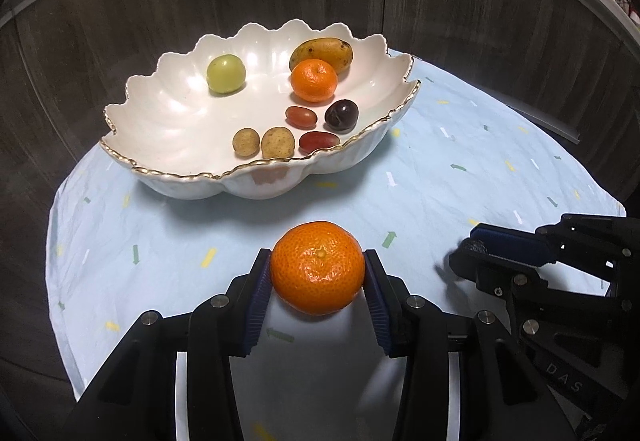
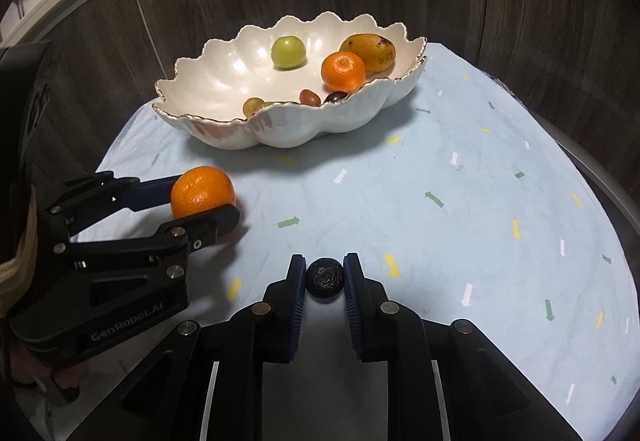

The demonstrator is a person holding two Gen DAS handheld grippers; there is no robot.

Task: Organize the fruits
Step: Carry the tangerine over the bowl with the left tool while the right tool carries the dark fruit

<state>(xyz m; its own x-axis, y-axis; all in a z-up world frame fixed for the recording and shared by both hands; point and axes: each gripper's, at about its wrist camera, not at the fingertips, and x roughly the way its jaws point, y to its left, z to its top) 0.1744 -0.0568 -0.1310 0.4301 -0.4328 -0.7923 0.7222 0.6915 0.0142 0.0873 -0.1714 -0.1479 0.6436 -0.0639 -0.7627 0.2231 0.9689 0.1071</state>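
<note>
left wrist view: left claw is clamped on a round orange tangerine, near side of the pale blue cloth-covered desk; the white scalloped gold-rimmed bowl of fruit sits further back. right wrist view: right claw is pinched nearly closed on a small wrinkly dark fruit, near edge, right of the tangerine.

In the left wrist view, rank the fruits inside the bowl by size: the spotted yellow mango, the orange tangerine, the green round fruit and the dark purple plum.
1. Spotted yellow mango, partly hidden
2. Orange tangerine, close to the mango, so unsure
3. Green round fruit
4. Dark purple plum
</note>
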